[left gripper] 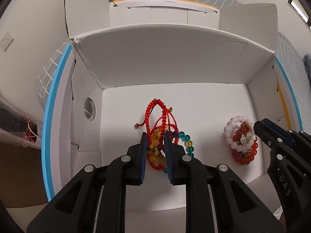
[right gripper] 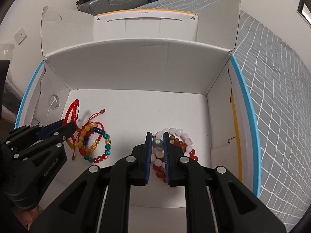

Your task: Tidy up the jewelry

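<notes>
- A white cardboard box with smooth matte walls and raised flaps fills the middle of both views; a round hole is cut in its left wall.
- At the lower left of the right wrist view, the left gripper is seen reaching into the box as black hard plastic with blue ribbed pads.
- In the left wrist view, the left gripper is seen at lower centre with its jaws narrowed around a bundle of bracelets; red braided cord bracelets loop up above the fingertips, and amber beads are pinched between the pads.
- Just right of those jaws, a bracelet of glossy round teal and yellow glass beads lies on the box floor, touching the bundle.
- At centre right of the left wrist view, a second pile of round pale pink, red and brownish beads rests on the floor, well apart from the first bundle.
- In the right wrist view, the right gripper is seen at lower centre with its jaws drawn close around a shiny silver ball bead of that pile, pink and red beads spilling to its right.
- At the right edge, a grey quilted cover with a white grid is seen beside the box.
</notes>
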The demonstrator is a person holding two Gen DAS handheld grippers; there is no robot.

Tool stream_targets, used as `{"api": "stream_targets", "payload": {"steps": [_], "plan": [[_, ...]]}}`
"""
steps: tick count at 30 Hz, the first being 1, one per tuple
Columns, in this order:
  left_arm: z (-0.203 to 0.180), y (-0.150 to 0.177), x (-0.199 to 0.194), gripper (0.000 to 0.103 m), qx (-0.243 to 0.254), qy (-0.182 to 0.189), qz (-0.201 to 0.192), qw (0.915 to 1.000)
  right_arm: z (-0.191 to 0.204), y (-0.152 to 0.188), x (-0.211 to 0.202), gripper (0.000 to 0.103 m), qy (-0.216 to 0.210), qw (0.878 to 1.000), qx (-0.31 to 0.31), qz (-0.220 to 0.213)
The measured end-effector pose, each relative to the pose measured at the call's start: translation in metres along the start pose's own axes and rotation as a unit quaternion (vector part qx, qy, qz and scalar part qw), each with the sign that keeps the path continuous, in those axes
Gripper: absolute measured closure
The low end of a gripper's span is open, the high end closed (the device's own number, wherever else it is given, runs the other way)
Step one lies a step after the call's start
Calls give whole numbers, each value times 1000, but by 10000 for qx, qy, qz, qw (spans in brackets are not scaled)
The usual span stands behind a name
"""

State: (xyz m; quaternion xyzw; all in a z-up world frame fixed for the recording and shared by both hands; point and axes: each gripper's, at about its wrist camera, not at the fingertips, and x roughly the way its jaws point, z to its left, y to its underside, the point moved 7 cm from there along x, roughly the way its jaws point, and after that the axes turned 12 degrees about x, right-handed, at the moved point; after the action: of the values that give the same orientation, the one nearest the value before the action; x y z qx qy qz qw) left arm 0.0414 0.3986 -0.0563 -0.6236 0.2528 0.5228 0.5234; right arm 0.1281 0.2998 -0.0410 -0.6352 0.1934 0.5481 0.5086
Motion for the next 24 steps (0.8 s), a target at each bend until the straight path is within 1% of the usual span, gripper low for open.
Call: {"api": "stream_targets", "payload": {"steps": [1, 3, 5, 6, 9, 11, 12, 14, 15, 16, 17, 19, 22, 24], "plan": [[-1, 0, -2, 79, 28, -26, -8, 10000, -1, 0, -1, 92, 2, 10000, 16, -3], [1, -1, -12, 59, -9, -15, -158, 9999, 0, 1, -10, 87, -28, 9999, -1, -101], [3, -1, -26, 51, -3, -43, -360, 9993, -3, -2, -25, 67, -51, 9994, 92, -340], [3, -1, -31, 44, -10, -71, -429, 9991, -4, -4, -31, 64, -57, 9990, 105, -438], [4, -1, -54, 27, -7, -198, -705, 9973, -5, -5, -42, 51, -85, 9984, 124, -548], [5, 3, -67, 23, -51, -182, -851, 9962, -9, -5, -50, 44, -104, 9976, 162, -668], [6, 4, -71, 19, -63, -176, -894, 9958, -11, -5, -57, 42, -96, 9968, 189, -765], [8, 9, -82, 15, -125, -157, -1068, 9941, -16, -2, -67, 31, -137, 9954, 248, -914], [9, 14, -88, 14, -146, -160, -1146, 9932, -18, 0, -73, 28, -175, 9947, 267, -978], [9, 19, -92, 13, -171, -145, -1216, 9923, -21, 3, -79, 24, -222, 9941, 284, -1027], [8, 23, -99, 8, -202, -115, -1314, 9911, -23, 5, -84, 18, -253, 9933, 295, -1088], [6, 33, -109, 6, -188, -122, -1541, 9878, -28, 11, -98, 12, -242, 9907, 279, -1307], [4, 46, -125, 6, -217, -315, -1849, 9820, -35, 24, -118, 7, -243, 9859, 268, -1633], [2, 56, -133, 6, -222, -462, -2002, 9784, -41, 35, -130, 7, -264, 9821, 279, -1843]]}}
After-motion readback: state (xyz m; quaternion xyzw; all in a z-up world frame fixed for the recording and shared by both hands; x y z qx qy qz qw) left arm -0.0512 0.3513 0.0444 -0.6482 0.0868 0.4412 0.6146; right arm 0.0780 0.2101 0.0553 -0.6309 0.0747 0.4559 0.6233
